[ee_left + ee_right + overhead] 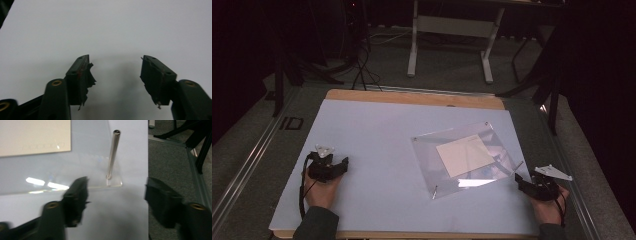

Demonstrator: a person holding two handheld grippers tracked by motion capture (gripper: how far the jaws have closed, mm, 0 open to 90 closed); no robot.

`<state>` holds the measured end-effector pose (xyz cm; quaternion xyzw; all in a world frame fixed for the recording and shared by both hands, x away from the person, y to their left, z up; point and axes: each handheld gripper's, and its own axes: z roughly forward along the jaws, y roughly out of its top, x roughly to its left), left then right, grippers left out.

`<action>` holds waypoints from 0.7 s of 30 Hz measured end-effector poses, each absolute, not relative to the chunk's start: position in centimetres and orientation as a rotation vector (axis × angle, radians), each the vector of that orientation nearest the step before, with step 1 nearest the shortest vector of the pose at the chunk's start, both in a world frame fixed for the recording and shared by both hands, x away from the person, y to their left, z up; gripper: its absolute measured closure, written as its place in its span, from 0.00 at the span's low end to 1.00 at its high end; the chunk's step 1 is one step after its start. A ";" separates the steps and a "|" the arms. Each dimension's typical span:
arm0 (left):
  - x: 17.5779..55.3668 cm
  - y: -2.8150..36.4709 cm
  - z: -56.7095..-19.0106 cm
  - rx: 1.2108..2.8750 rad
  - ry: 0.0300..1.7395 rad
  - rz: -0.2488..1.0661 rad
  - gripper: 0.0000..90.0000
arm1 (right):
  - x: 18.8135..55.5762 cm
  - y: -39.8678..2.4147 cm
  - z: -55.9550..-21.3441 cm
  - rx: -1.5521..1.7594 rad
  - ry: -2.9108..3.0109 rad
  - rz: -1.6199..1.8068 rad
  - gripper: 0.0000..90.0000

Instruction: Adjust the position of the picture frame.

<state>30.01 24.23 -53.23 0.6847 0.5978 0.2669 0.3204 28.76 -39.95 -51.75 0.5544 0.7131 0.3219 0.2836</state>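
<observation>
Item 1: clear acrylic panel, lying flat on the pale blue counter, right of centre in the high view, turned at a slight angle. Metal standoff pins at its corners; one pin rises upright from the panel's near corner in the upper middle of the right gripper view.

Item 2: cream card, under or inside the panel, near its middle; upper left of the right gripper view.

Item 3: right gripper, lower right of the high view, at the counter's edge just beside the panel's right corner. Jaws spread wide, nothing between them; the pinned corner sits just beyond them, untouched.

Item 4: left gripper, lower left of the high view, well apart from the panel. Jaws fully spread over bare counter, holding nothing.

Item 5: white frame legs, on the floor beyond the counter, top centre of the high view.
</observation>
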 end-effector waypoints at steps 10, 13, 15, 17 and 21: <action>28.4 21.1 -51.6 1.889 1.262 0.592 0.54 | 29.3 -40.1 -51.9 1.500 1.908 0.951 0.57; 28.2 20.3 -51.2 1.900 1.180 0.557 0.57 | 29.7 -40.1 -51.8 1.504 1.904 0.963 0.61; 28.0 19.7 -51.0 1.904 1.141 0.534 0.58 | 29.9 -40.1 -51.8 1.501 1.901 0.976 0.62; 27.8 19.1 -50.6 1.904 1.099 0.514 0.59 | 30.2 -40.1 -51.7 1.504 1.903 0.992 0.63; 27.5 17.5 -50.0 1.922 1.012 0.460 0.61 | 30.7 -40.1 -51.7 1.500 1.910 1.004 0.65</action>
